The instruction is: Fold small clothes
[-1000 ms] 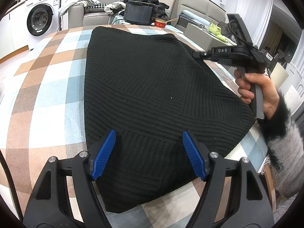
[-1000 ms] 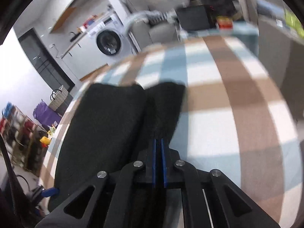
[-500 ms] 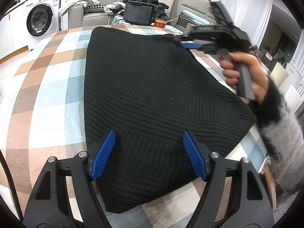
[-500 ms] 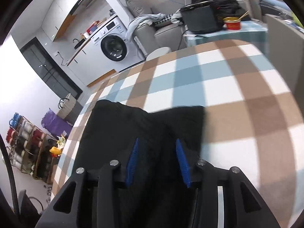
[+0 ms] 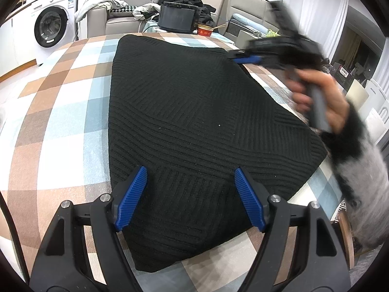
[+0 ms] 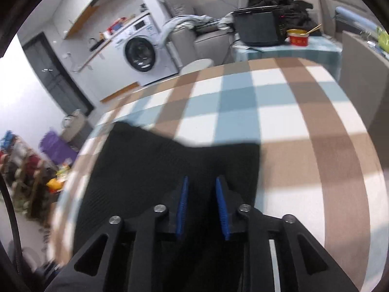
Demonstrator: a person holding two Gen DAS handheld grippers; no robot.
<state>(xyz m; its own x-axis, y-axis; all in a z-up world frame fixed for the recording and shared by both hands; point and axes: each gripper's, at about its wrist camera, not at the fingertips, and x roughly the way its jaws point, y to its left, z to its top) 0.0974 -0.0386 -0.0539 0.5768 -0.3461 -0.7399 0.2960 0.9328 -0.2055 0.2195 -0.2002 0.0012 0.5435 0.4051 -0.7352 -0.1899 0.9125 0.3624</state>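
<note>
A table [image 5: 60,112] under a checked cloth of brown, blue and white squares fills the foreground. Beyond its far edge stands a black box-shaped appliance [image 5: 178,19] with a red bowl [image 5: 205,29] just to its right — chopsticks resting in it. Left of the appliance, a grey sofa [image 5: 116,17] strewn with clothes, then a white washing machine [image 5: 49,24]
</note>
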